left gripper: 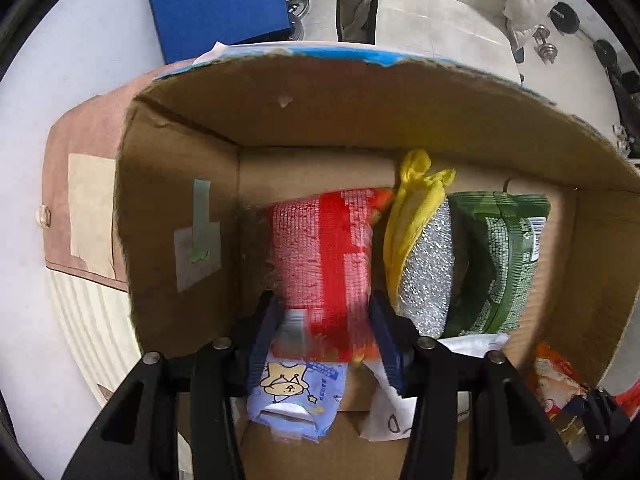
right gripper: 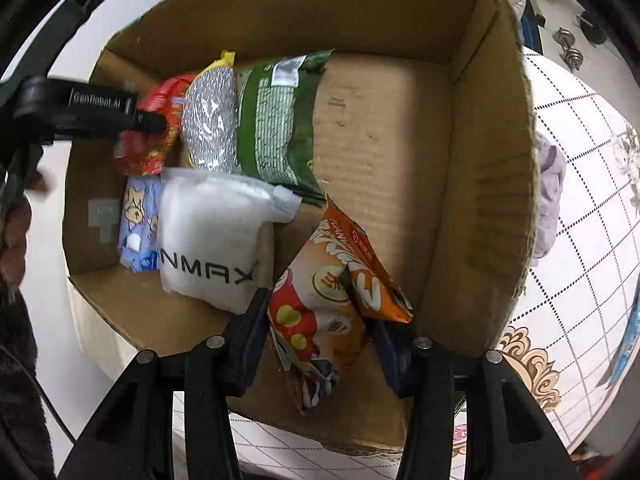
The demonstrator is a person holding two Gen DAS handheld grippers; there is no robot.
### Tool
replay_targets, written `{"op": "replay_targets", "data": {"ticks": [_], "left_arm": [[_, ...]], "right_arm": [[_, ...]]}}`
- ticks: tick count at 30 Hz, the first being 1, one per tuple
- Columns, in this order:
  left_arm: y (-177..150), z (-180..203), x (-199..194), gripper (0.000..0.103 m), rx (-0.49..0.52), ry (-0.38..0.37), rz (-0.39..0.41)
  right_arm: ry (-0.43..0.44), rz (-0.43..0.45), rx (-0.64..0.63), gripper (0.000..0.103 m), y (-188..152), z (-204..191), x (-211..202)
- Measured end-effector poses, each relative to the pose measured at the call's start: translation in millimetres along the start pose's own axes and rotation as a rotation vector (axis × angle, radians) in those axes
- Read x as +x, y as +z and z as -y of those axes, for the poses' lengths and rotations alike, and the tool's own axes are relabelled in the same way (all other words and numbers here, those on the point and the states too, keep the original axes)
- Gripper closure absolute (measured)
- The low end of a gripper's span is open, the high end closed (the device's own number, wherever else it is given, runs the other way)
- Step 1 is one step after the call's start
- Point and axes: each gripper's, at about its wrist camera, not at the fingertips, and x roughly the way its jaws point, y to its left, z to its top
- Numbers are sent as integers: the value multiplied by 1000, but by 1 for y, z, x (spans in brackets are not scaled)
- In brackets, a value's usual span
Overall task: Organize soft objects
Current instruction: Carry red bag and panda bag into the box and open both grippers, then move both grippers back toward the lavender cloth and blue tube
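My left gripper [left gripper: 324,332] is shut on a red snack bag [left gripper: 324,264] and holds it upright inside a cardboard box [left gripper: 180,184], near the box's left wall; it also shows in the right wrist view [right gripper: 150,128]. My right gripper [right gripper: 320,336] is shut on an orange snack bag [right gripper: 324,300] just inside the box's near wall [right gripper: 320,420]. In the box stand a silver scrubber with a yellow cloth [left gripper: 424,264], a green bag [left gripper: 504,264], a blue tissue pack [left gripper: 296,392] and a white pouch [right gripper: 212,236].
The box's right half shows bare cardboard floor [right gripper: 380,152]. A pink fabric item [left gripper: 84,184] lies left of the box. A lilac cloth [right gripper: 550,196] lies on a patterned tablecloth [right gripper: 580,280] to the right. A blue case [left gripper: 216,0] stands behind.
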Motion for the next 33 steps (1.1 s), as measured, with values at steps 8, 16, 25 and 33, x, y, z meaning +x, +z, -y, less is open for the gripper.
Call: {"op": "replay_targets", "data": {"ticks": [8, 16, 25, 33], "left_arm": [[-22, -2, -39, 39, -6, -59, 72], [-85, 4, -87, 3, -18, -90, 238], [-162, 10, -126, 2, -45, -67, 387], [-205, 9, -152, 2, -59, -67, 452]], "right_arm": [[25, -13, 33, 13, 1, -3, -12], [-57, 97, 69, 0, -15, -7, -54], [-133, 224, 96, 0, -51, -11, -104], [-154, 343, 74, 0, -87, -27, -151]]}}
